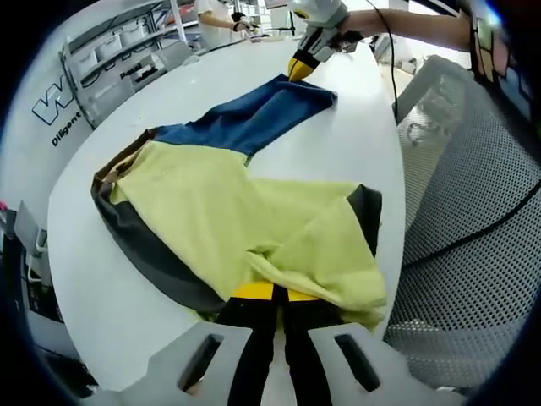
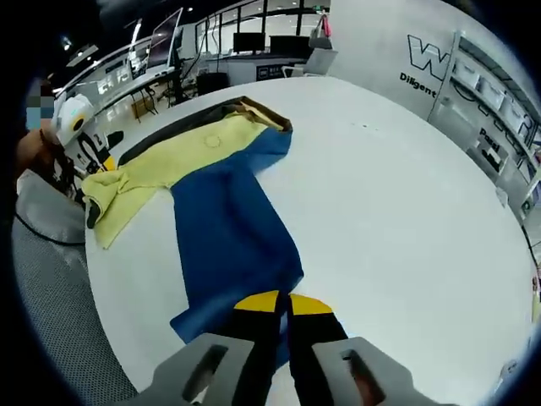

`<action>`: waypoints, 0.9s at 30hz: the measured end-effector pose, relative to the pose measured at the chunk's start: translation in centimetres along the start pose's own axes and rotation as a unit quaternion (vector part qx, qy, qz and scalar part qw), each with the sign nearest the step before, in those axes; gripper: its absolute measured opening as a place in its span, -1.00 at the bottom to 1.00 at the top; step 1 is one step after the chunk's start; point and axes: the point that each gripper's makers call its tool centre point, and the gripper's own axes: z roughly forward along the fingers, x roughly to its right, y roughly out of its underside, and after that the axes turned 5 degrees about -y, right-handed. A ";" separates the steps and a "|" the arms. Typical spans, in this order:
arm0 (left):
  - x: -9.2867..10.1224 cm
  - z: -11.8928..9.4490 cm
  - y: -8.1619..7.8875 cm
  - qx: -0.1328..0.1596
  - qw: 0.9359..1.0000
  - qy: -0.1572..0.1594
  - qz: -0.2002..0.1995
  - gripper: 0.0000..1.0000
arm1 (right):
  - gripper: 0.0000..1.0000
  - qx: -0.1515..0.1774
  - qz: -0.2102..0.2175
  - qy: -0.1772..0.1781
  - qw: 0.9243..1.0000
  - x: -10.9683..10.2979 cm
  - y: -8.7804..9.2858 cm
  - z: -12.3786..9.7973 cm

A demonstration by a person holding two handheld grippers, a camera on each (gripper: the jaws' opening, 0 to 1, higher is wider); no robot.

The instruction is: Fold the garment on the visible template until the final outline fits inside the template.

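Note:
A garment (image 1: 211,203) with a yellow-green body, dark grey trim and a blue sleeve (image 1: 262,110) lies spread on the white table (image 1: 338,144). My left gripper (image 1: 275,293) is shut on the bunched yellow-green sleeve at the near table edge. At the far end, my right gripper (image 1: 297,72) pinches the blue sleeve's cuff. In the right gripper view, my right gripper (image 2: 283,303) is shut on the blue sleeve (image 2: 224,228), which runs away toward the yellow-green body (image 2: 177,156). The left gripper (image 2: 103,165) holds the yellow-green sleeve at the left edge. No template outline is discernible.
A grey mesh chair (image 1: 473,211) stands close against the table's edge, with a black cable (image 1: 473,233) across it; it also shows as the mesh chair (image 2: 59,296). Shelves with bins (image 1: 118,51) line the wall. A person (image 1: 220,17) stands at the back. Bare table (image 2: 380,211) lies right of the garment.

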 end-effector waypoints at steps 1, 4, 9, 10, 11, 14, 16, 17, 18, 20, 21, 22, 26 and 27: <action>0.0 0.0 0.0 0.000 1.000 0.000 0.000 -1.00 | -1.00 -0.001 0.001 -0.002 1.000 0.1 0.0 0.2; 0.0 0.0 0.0 0.000 1.000 -0.001 -0.001 -1.00 | -1.00 -0.006 0.005 -0.009 1.000 0.1 0.2 0.6; 0.0 0.0 0.0 0.000 1.000 -0.002 -0.001 -1.00 | -1.00 -0.009 0.006 -0.022 1.000 -0.2 0.6 1.0; 0.0 0.0 0.0 0.000 1.000 -0.002 -0.002 -1.00 | -1.00 -0.009 0.008 -0.020 1.000 -0.1 0.6 0.9; 0.0 0.0 0.0 0.000 1.000 -0.002 -0.002 -1.00 | -0.93 -0.009 0.006 -0.018 1.000 0.0 0.7 0.7; 0.0 0.0 0.0 0.001 1.000 -0.003 -0.003 -1.00 | -0.66 -0.001 0.007 -0.002 1.000 0.8 0.9 -0.1; 0.0 0.0 0.0 0.002 1.000 -0.002 -0.003 -1.00 | -0.63 -0.005 0.019 0.004 1.000 1.2 1.4 -0.4; 0.0 0.0 0.0 0.002 1.000 -0.002 -0.003 -1.00 | -0.63 -0.007 0.023 0.005 1.000 1.2 1.7 -0.5; 0.0 0.0 0.0 0.002 1.000 -0.002 -0.003 -1.00 | -0.63 -0.008 0.027 0.006 1.000 1.3 1.9 -0.5; 0.0 0.0 0.0 0.002 1.000 -0.002 -0.002 -1.00 | -0.65 -0.011 0.035 0.012 0.999 1.5 2.5 -0.7; 0.0 0.0 0.0 0.002 1.000 -0.003 -0.002 -1.00 | -0.65 -0.012 0.036 0.014 0.999 1.6 2.6 -0.7; 0.0 0.0 0.0 0.002 1.000 -0.003 -0.002 -1.00 | -0.65 -0.013 0.038 0.016 0.999 1.7 2.8 -0.7; 0.0 0.0 0.0 0.002 1.000 -0.004 -0.002 -1.00 | -0.72 -0.017 0.053 0.015 0.998 1.7 3.3 -0.5; 0.0 0.0 -0.1 0.002 1.000 -0.004 -0.002 -1.00 | -0.71 -0.017 0.056 0.016 0.998 1.7 3.4 -0.5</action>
